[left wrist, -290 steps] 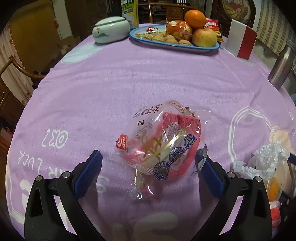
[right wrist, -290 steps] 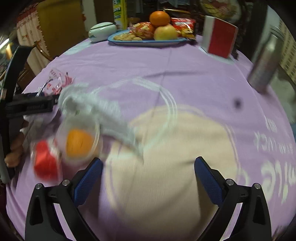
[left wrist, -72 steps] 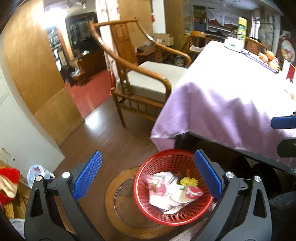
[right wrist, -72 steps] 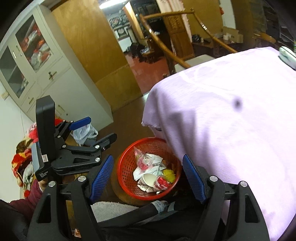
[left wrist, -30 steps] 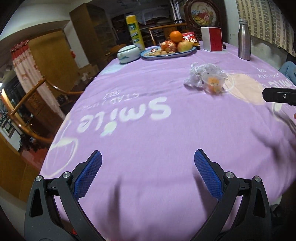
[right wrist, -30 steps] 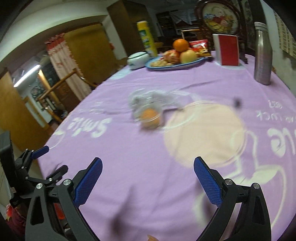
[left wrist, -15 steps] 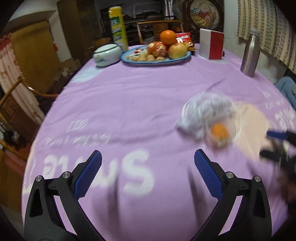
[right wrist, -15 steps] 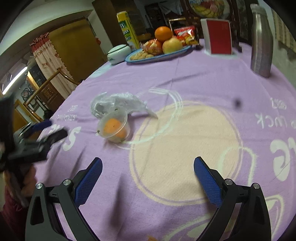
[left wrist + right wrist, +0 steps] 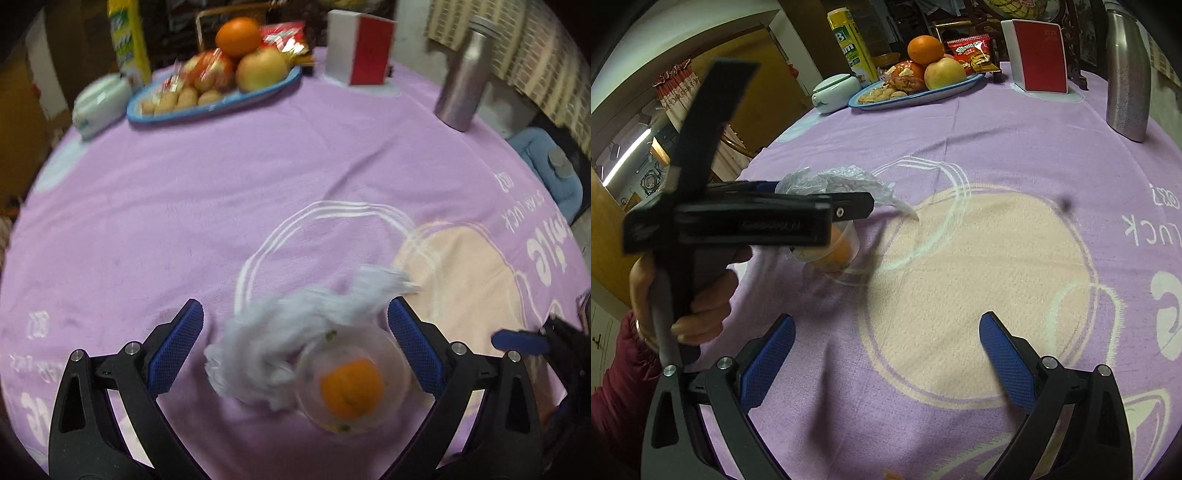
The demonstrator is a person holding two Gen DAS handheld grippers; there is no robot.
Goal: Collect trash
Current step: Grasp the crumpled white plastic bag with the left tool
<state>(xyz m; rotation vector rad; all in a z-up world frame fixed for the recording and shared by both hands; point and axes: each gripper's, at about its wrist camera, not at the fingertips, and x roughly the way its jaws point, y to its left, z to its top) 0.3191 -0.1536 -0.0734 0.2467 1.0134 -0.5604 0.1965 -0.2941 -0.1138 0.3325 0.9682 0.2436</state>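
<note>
Trash here is a clear plastic cup (image 9: 352,384) with something orange inside, lying on the purple tablecloth (image 9: 207,206) with a crumpled white plastic bag (image 9: 295,332) touching its left side. Both sit between the wide-spread blue fingers of the left gripper (image 9: 295,347), which holds nothing; the cup is nearer its right finger, the bag nearer the middle. From the right wrist view the left gripper's black body hangs just above the cup (image 9: 842,247) and bag (image 9: 834,179), hiding part of each, with the person's hand (image 9: 690,291) wrapped around its handle. The right gripper (image 9: 886,354) is to the right of the cup, over a cream patch printed on the cloth, its fingers also wide apart and empty. Beyond the cup, at the far edge of the table, stand a blue plate (image 9: 221,99) of fruit and snacks, a red and white box (image 9: 360,48) and a metal bottle (image 9: 465,74).
</note>
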